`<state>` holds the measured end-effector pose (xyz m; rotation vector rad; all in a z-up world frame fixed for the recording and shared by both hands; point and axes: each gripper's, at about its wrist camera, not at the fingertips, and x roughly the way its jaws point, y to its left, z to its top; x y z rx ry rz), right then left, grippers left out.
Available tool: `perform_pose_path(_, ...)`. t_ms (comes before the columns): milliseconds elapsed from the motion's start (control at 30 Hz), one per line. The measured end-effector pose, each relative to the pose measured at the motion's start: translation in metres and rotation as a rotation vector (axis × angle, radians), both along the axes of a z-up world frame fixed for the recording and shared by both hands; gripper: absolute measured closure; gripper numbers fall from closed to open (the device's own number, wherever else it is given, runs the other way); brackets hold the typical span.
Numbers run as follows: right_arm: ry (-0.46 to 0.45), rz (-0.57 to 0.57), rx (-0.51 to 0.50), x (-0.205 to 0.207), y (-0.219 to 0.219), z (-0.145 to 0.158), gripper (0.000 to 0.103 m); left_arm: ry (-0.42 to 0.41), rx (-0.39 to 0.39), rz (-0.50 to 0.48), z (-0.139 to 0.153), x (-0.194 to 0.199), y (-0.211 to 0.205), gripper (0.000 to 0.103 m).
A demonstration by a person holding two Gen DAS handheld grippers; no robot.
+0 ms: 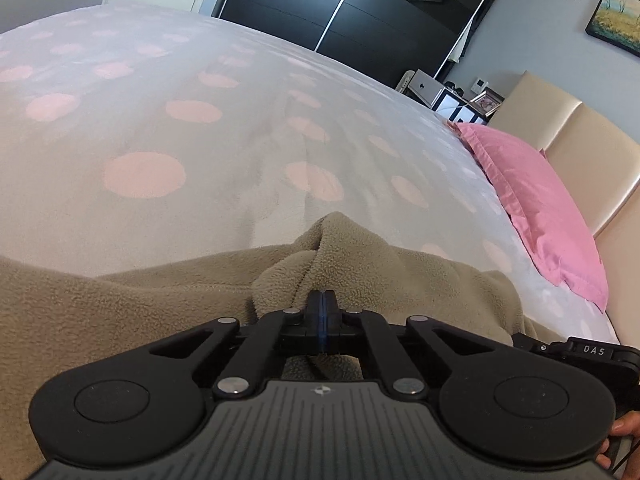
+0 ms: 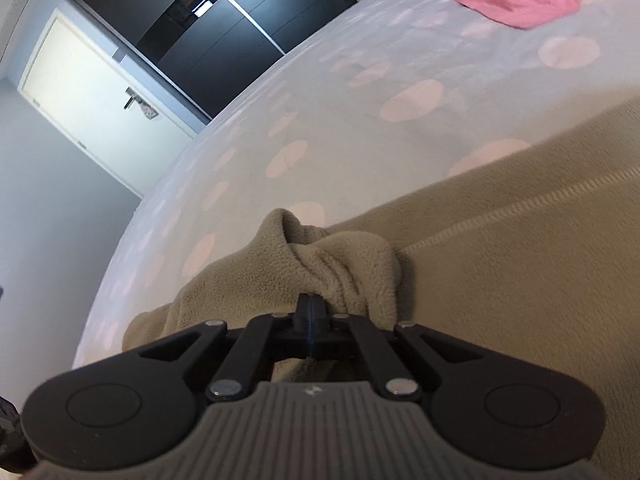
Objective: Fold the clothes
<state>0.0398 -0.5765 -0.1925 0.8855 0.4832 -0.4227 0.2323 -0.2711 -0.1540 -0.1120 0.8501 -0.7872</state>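
left gripper (image 1: 322,300) low over bed, fingers pinching beige fleece garment (image 1: 120,300); right gripper (image 2: 310,306) tilted, pinching bunched fleece.

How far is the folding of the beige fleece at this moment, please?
Done: both corners look gripped. The left gripper and the right gripper are each shut on a bunched part of the beige fleece, which lies on the dotted bedspread. In hand: holding these two points. Left: no finished fold shows; most of the fleece is out of view.
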Motion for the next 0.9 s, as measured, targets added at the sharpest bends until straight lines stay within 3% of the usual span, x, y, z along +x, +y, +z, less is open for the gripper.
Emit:
perform_pose_path(100, -0.013, 0.003, -0.057, -0.017, 0.016, 0.020, 0.095, -0.051, 0.025, -0.019, 0.016, -0.020, 0.006, 0.101)
perform_pose_path(267, -0.056, 0.038, -0.139, -0.037, 0.063, 0.047, 0.094, -0.099, 0.004, -0.100, 0.029, -0.073, 0.004, 0.100)
perform_pose_path(333, -0.031, 0.050, -0.163, -0.038, 0.084, 0.046, 0.094, -0.109, 0.021, -0.123, 0.025, -0.093, -0.001, 0.101)
perform_pose_path(500, 0.099, 0.040, -0.198, -0.041, 0.117, 0.021, 0.094, 0.005, 0.059, -0.050, -0.008, -0.103, 0.005, 0.101)
perform_pose_path(567, 0.142, 0.027, -0.169, -0.045, 0.117, 0.005, 0.103, 0.048, 0.046, -0.027, -0.020, -0.100, 0.012, 0.101)
perform_pose_path(667, 0.121, -0.004, -0.127, -0.058, 0.116, -0.009, 0.103, 0.098, -0.008, -0.003, -0.029, -0.095, 0.023, 0.103)
perform_pose_path(900, 0.147, -0.065, -0.133, -0.074, 0.132, -0.007, 0.102, 0.114, -0.010, 0.035, -0.022, -0.106, 0.033, 0.103)
